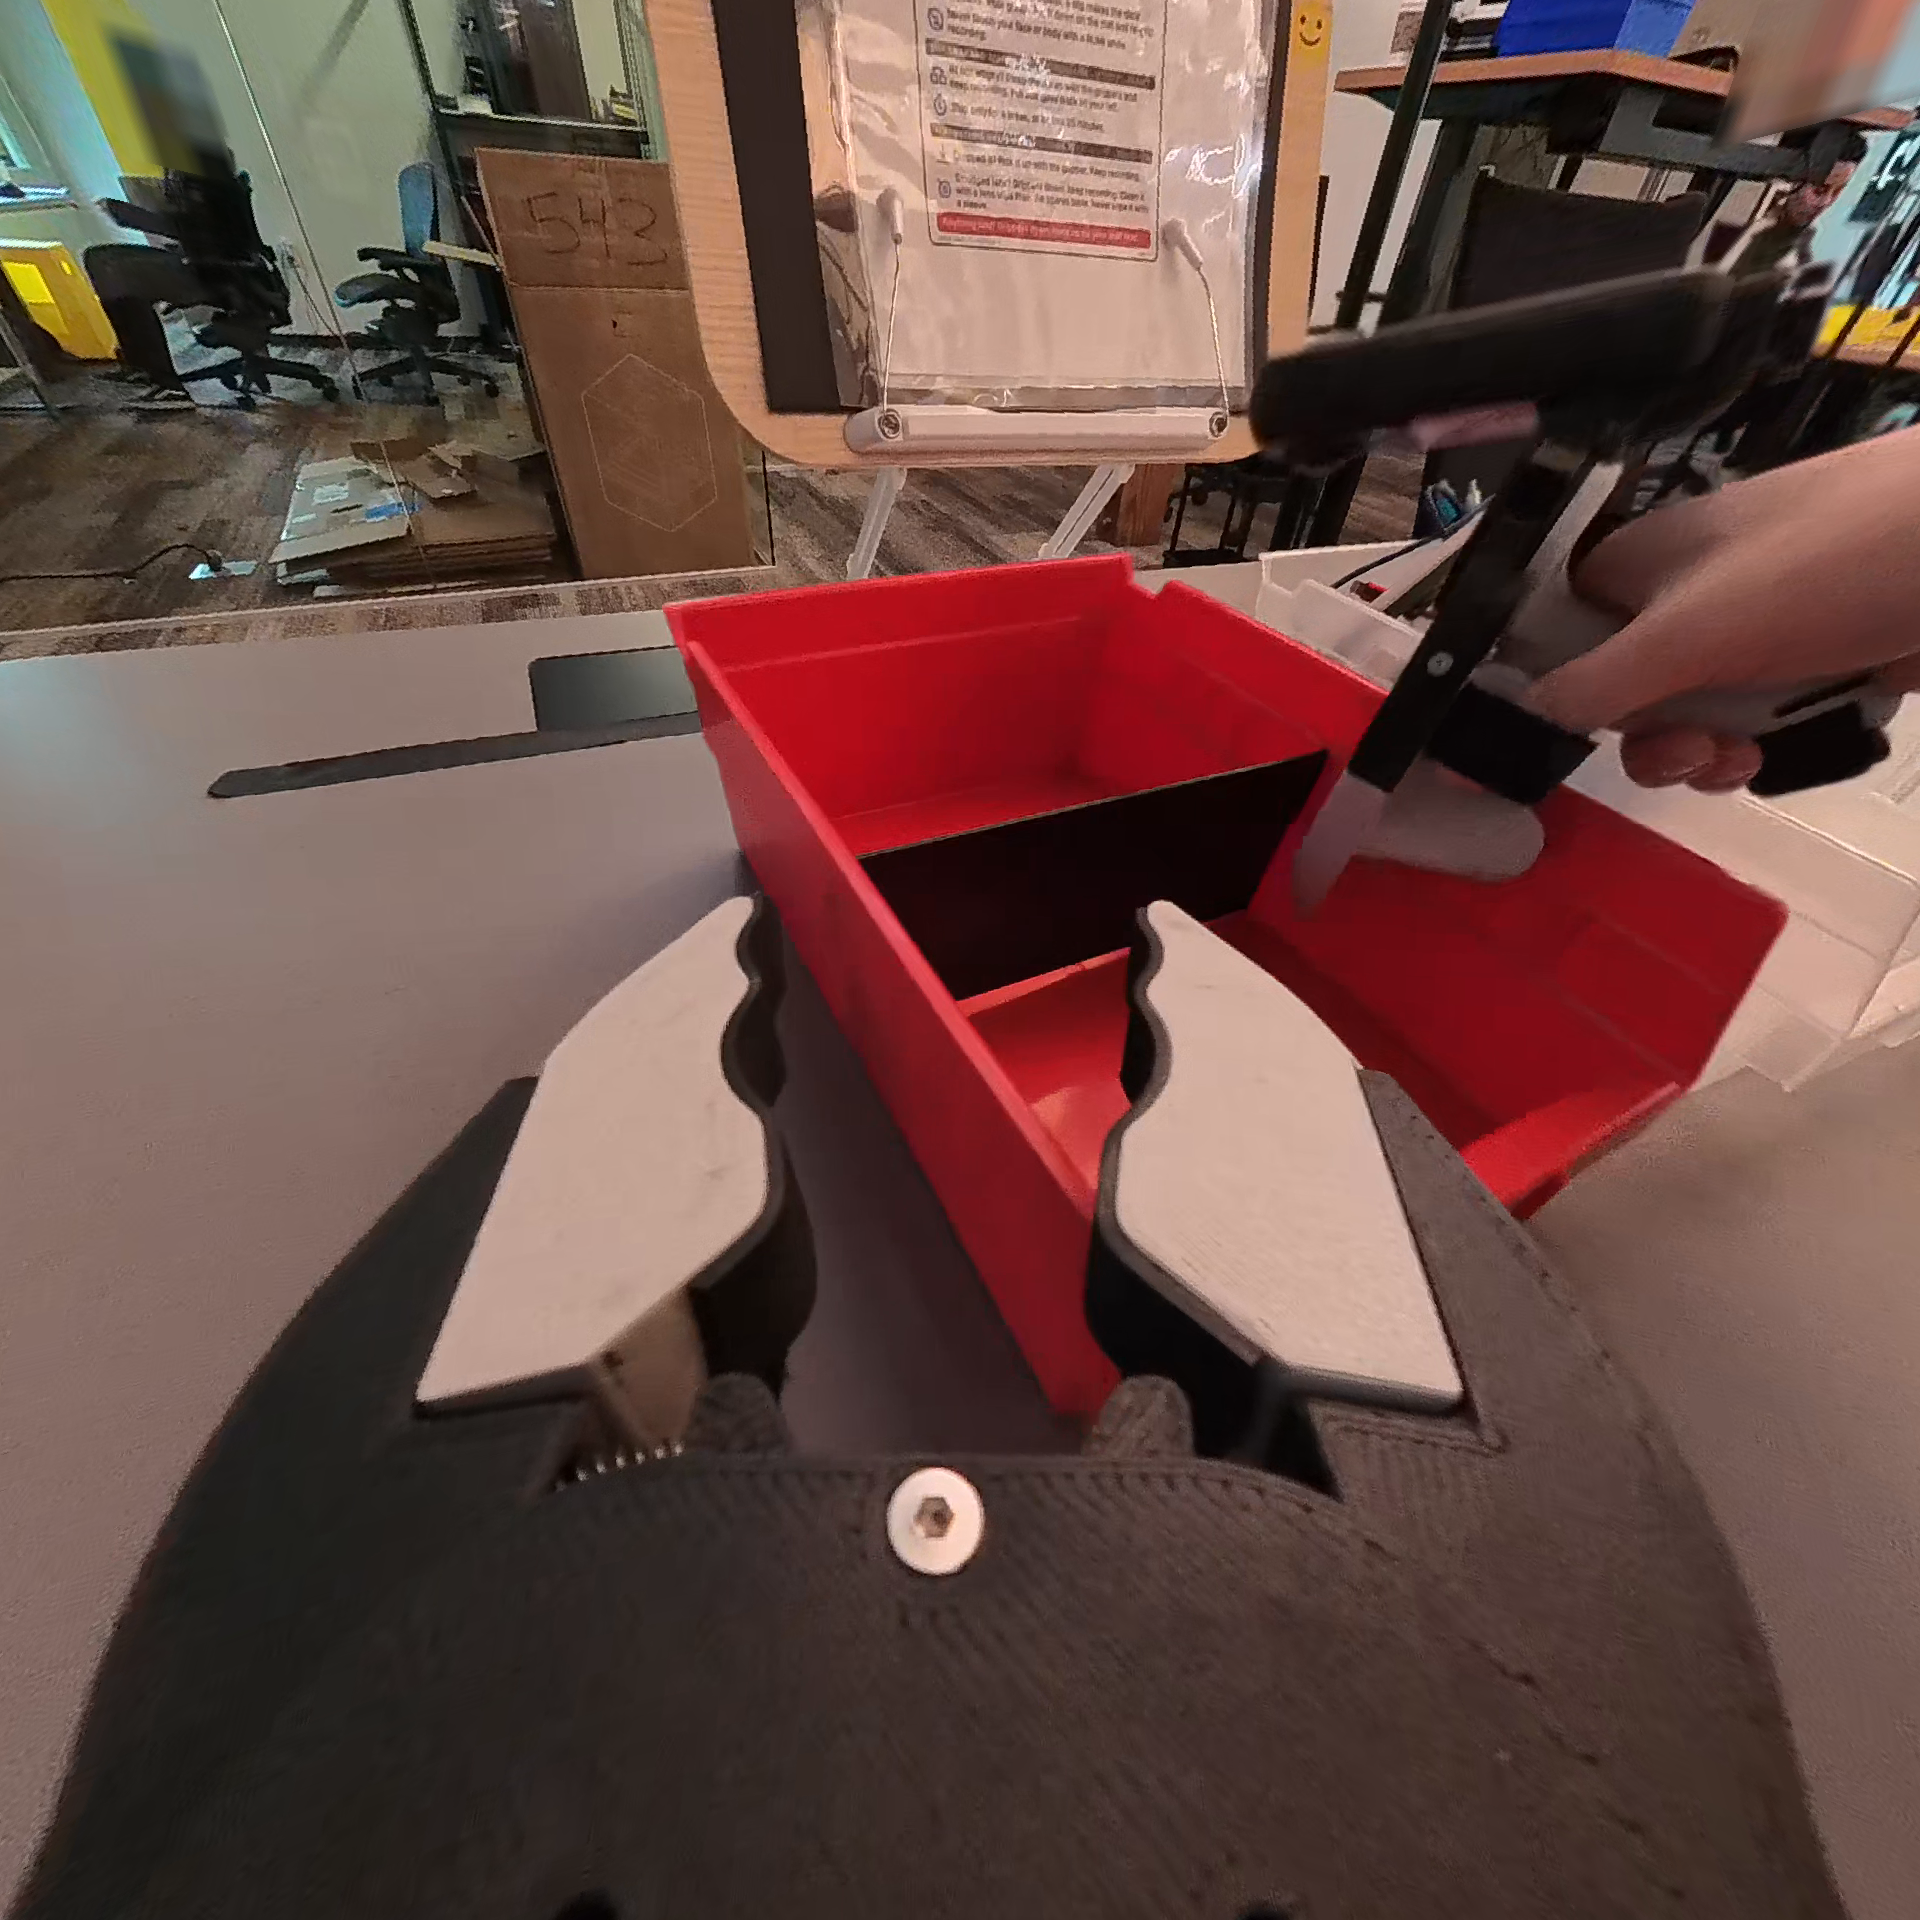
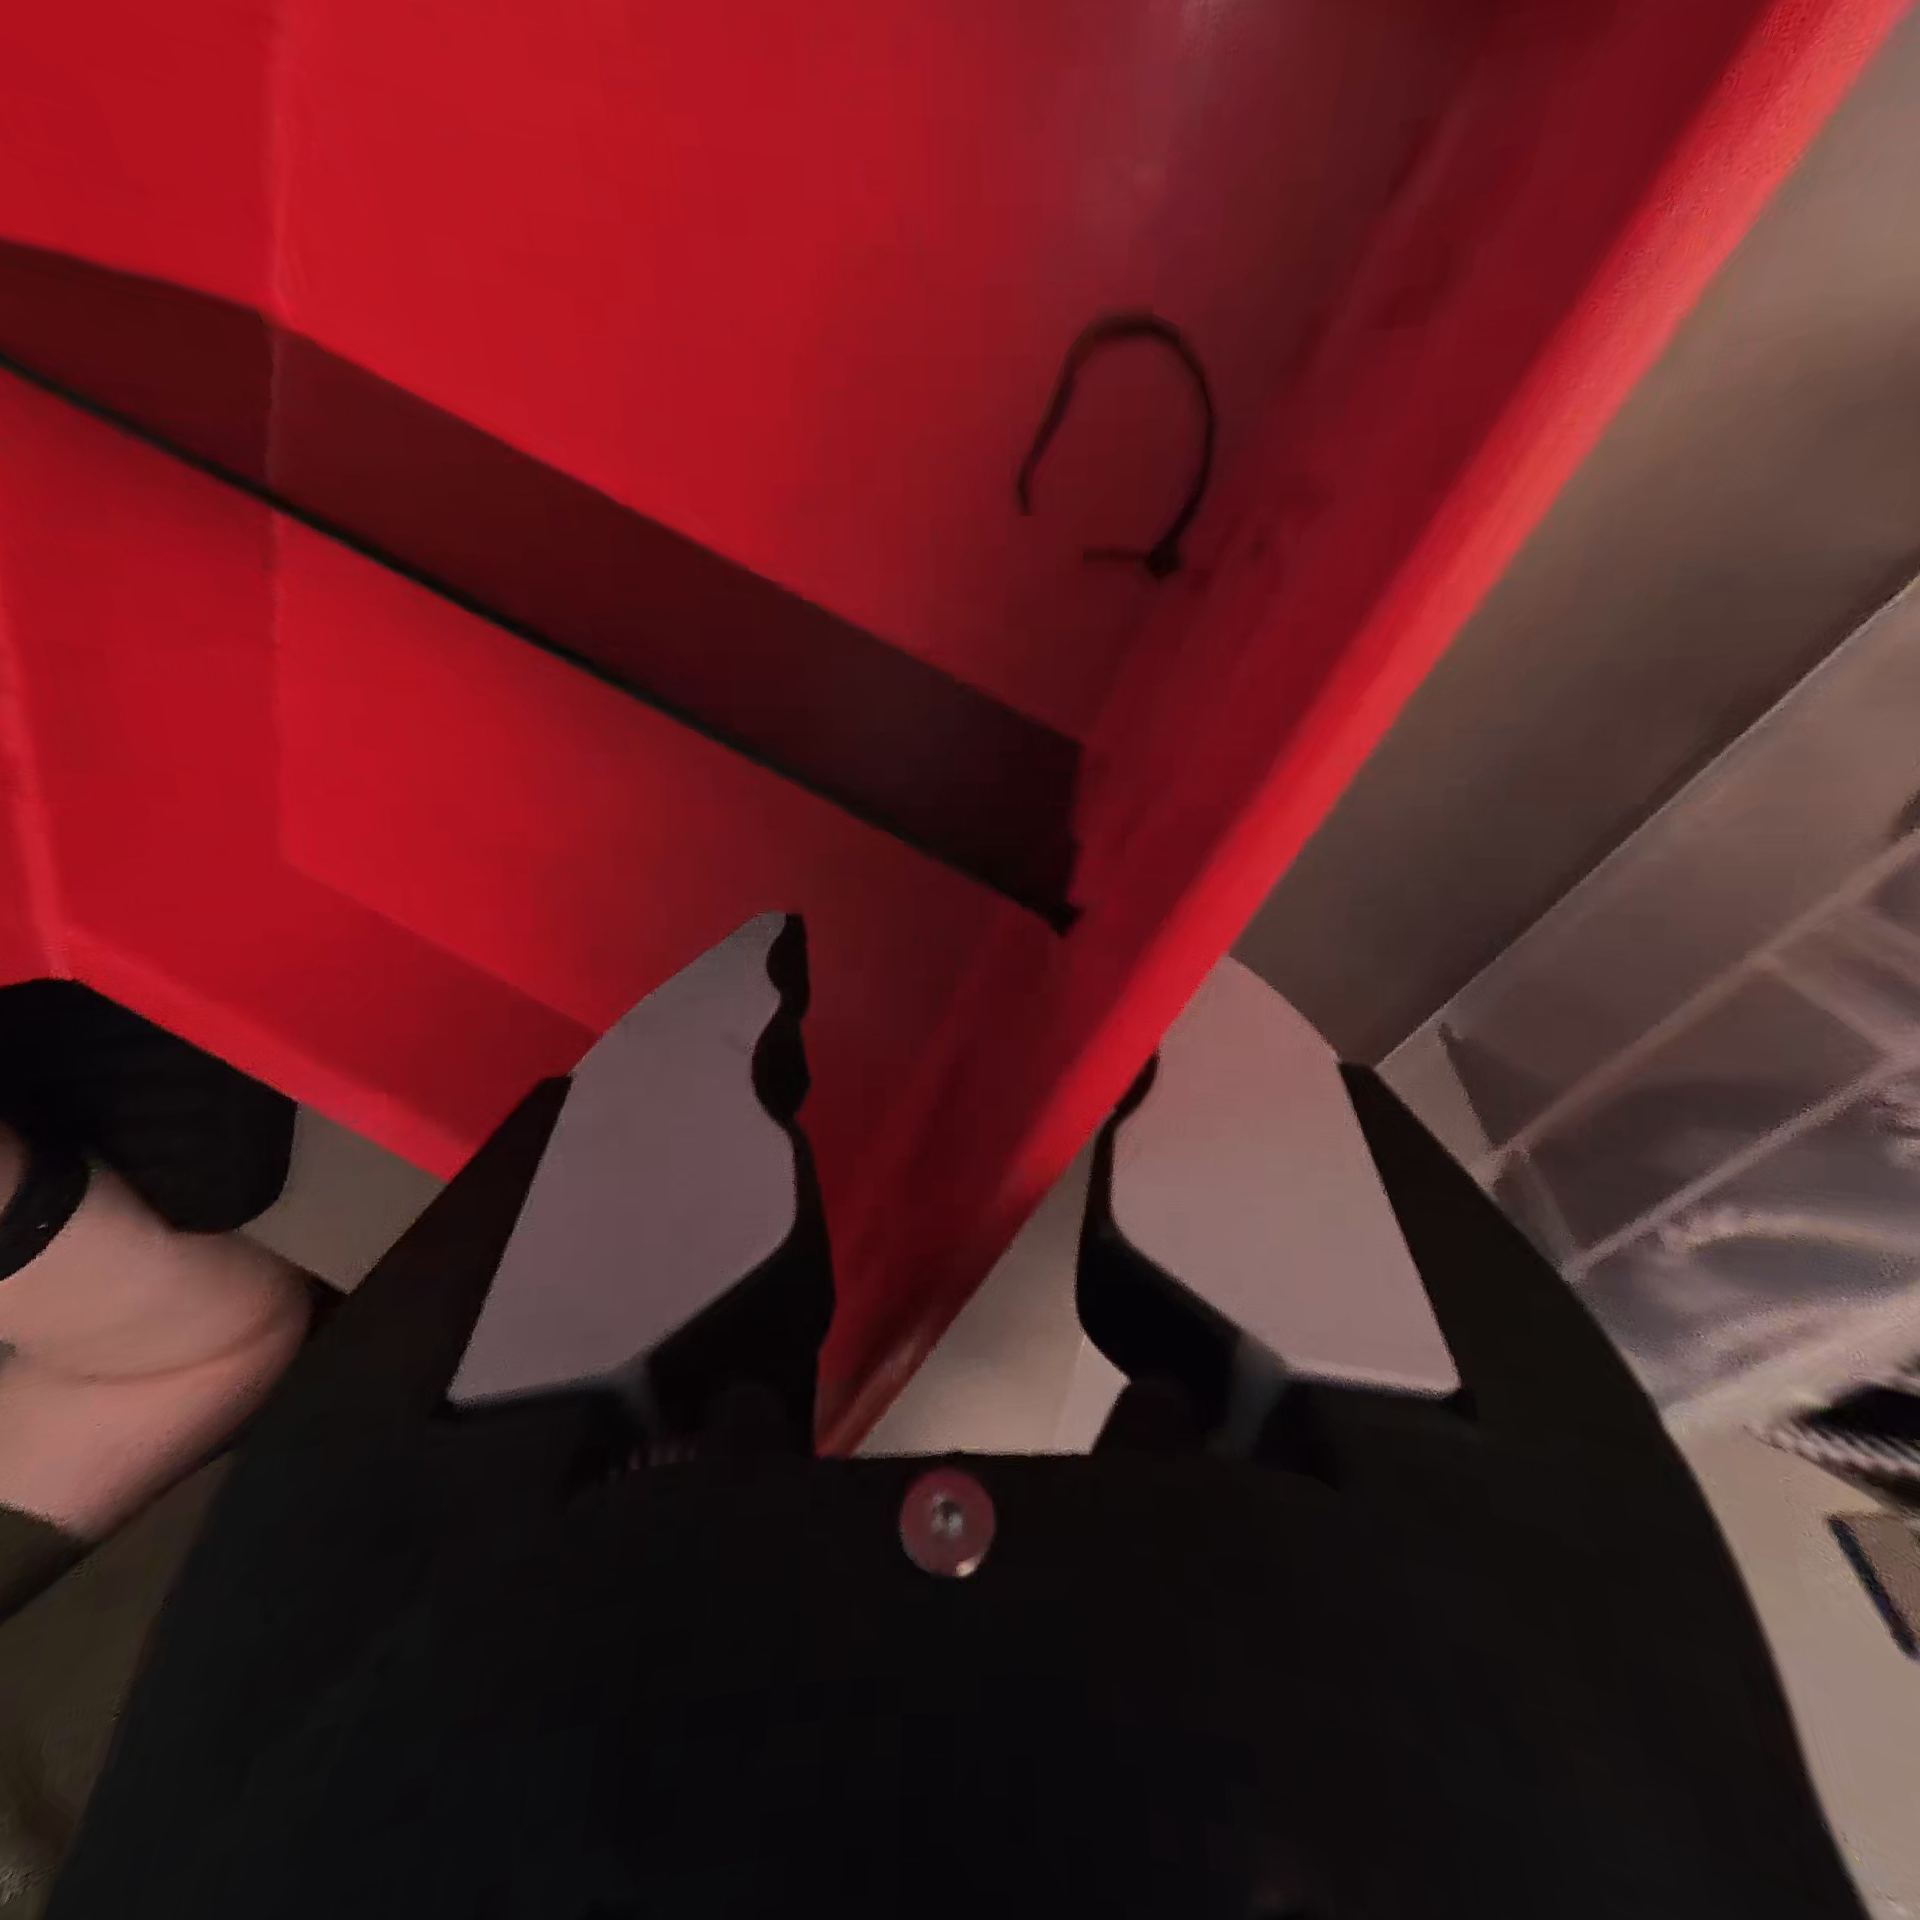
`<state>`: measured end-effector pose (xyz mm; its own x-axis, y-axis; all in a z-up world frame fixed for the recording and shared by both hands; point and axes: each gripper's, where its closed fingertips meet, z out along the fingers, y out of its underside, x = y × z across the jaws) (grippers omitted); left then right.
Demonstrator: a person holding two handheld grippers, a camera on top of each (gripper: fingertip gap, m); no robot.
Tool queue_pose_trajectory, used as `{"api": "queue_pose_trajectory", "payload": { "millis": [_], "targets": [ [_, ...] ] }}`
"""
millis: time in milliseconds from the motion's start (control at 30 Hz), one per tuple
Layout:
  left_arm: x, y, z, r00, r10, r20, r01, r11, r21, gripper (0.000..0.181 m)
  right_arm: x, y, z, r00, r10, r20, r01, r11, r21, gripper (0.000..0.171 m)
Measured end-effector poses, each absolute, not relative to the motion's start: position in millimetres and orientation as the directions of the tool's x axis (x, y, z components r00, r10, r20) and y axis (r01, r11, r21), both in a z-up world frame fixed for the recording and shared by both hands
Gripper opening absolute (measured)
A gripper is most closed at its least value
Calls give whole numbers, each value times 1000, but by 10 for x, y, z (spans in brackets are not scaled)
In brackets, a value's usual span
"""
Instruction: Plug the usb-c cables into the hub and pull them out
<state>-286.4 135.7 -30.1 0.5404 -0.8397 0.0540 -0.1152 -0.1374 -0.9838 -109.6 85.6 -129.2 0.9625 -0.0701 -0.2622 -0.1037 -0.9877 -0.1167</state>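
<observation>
No USB-C hub or cable shows in either view. A red bin (image 1: 914, 717) with a black divider (image 1: 1081, 862) stands on the grey table (image 1: 312, 935). My left gripper (image 1: 951, 925) is open and straddles the bin's left wall, with one finger inside and one outside. My right gripper (image 2: 1008, 945) is open and straddles the bin's right wall (image 2: 1299, 727). It also shows in the left wrist view (image 1: 1403, 852), held by a hand (image 1: 1766, 623). A small black twist tie (image 2: 1164, 559) lies on the bin floor beyond the divider (image 2: 623, 644).
A clear plastic organiser (image 2: 1662, 1039) sits right of the bin. It also shows in the left wrist view (image 1: 1340, 623). A wooden stand with a laminated sheet (image 1: 1039, 208) stands behind the table. A dark cable slot (image 1: 613, 686) is set in the tabletop. The clear plastic organiser (image 2: 1662, 1039) is about 8 centimeters from my right fingertips and 30 centimeters from my left.
</observation>
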Motion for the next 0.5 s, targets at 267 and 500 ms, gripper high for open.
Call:
{"api": "queue_pose_trajectory", "payload": {
  "millis": [267, 500],
  "targets": [
    [-2848, 1347, -303, 533, -844, 52, -120, -136, -983, 61, -1264, 762, -1488, 894, -148, -423, -124, -989, 86, 34],
    [-3004, 1432, -137, 583, -809, 80, -9, -105, -994, 61, -1385, 914, -1435, 903, -94, -419, -61, -994, 90, 29]
  ]
}}
